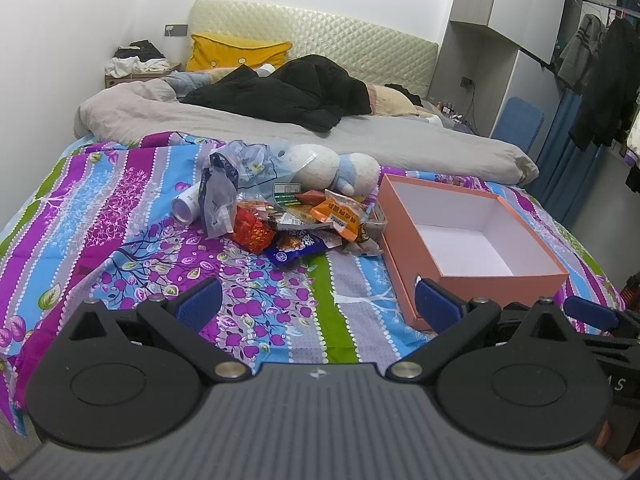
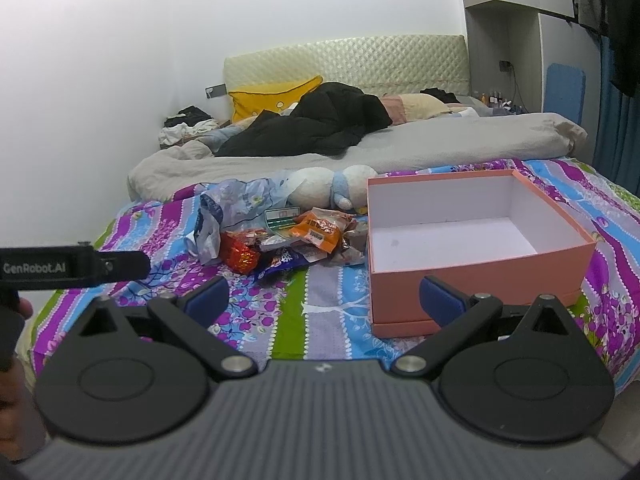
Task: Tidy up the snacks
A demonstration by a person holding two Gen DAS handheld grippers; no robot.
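Two items: left hand-held gripper (image 1: 318,304) and right hand-held gripper (image 2: 324,300), each spread wide, blue ribbed pads holding nothing. Ahead of both, crinkled foil snack packets (image 1: 316,220) heaped on floral quilted bedspread (image 1: 120,220); rigid pink cardboard box (image 1: 472,276), white-lined, just right of heap.

The right tool (image 2: 323,298) hangs wide open over the bed (image 2: 320,320). Snack packets (image 2: 296,240) lie ahead-left. The pink box (image 2: 472,276) sits ahead-right.
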